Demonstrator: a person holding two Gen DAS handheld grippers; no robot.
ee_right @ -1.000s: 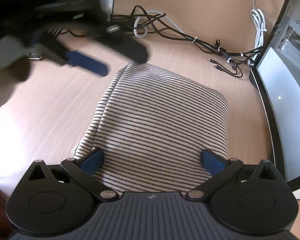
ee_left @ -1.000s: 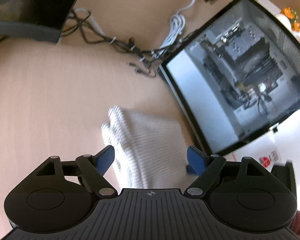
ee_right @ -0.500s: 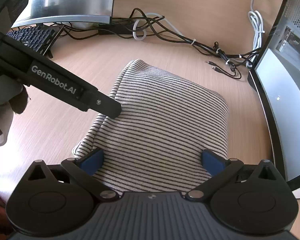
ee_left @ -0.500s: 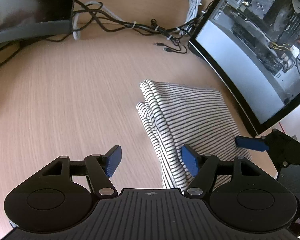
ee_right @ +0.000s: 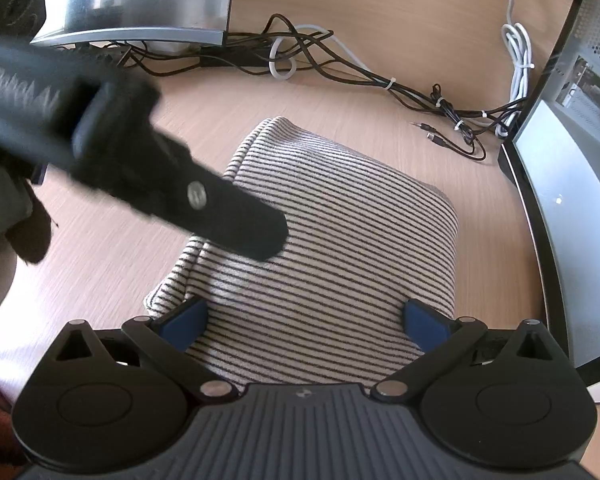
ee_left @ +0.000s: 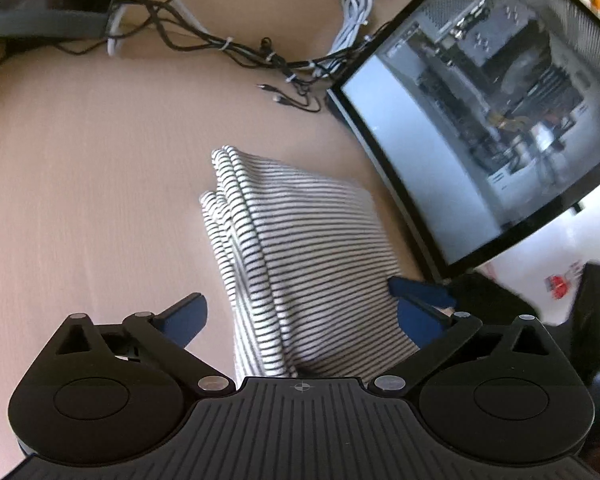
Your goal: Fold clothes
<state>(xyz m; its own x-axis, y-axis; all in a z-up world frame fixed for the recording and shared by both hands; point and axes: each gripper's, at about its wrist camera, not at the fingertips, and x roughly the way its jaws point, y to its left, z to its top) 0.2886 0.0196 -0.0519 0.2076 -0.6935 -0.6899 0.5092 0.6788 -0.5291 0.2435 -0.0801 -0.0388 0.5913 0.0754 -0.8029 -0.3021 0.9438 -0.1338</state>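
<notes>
A folded black-and-white striped garment point(ee_left: 300, 248) lies on the wooden desk; it also shows in the right wrist view point(ee_right: 340, 240). My left gripper point(ee_left: 300, 318) is open, its jaws straddling the garment's near left edge. My right gripper point(ee_right: 304, 320) is open, low over the garment's near end with a blue fingertip on each side. The left gripper's black body point(ee_right: 140, 172) shows blurred in the right wrist view, its tip over the garment's left side. A blue fingertip of the right gripper point(ee_left: 418, 290) shows at the garment's right edge in the left wrist view.
A glass-sided computer case point(ee_left: 480, 120) stands right of the garment point(ee_right: 572, 200). A tangle of cables point(ee_right: 340, 68) runs along the back of the desk point(ee_left: 80, 160). A monitor base point(ee_right: 132, 32) stands at the back left.
The left gripper has moved right and forward, from beside the garment's left edge to over it, and its jaws have opened wider. The right gripper has stayed still.
</notes>
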